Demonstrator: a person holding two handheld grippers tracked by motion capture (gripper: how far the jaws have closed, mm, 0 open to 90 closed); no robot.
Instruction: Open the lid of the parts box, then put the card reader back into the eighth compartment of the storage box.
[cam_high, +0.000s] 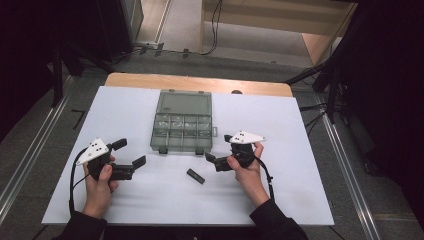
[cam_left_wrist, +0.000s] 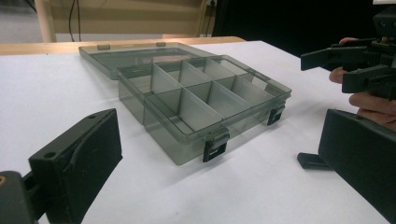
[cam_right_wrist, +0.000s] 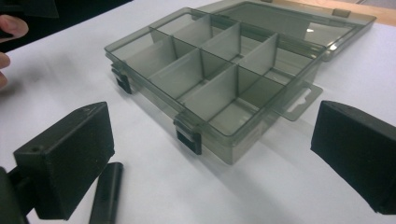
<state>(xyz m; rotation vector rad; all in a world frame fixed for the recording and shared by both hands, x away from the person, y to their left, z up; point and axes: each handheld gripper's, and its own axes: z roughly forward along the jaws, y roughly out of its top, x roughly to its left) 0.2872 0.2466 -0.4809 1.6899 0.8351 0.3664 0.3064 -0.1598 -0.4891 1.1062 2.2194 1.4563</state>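
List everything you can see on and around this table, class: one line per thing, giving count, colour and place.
Clear grey plastic compartment box: one, smoky grey, table centre, lid open flat behind it, compartments empty.
Small black oblong piece: one, black, lying in front of the box, between the grippers.
White table top: one, white, with a wooden edge at the far side.
Left gripper: one, black, jaws open, left of the box.
Right gripper: one, black, jaws open, near the box's front right corner.
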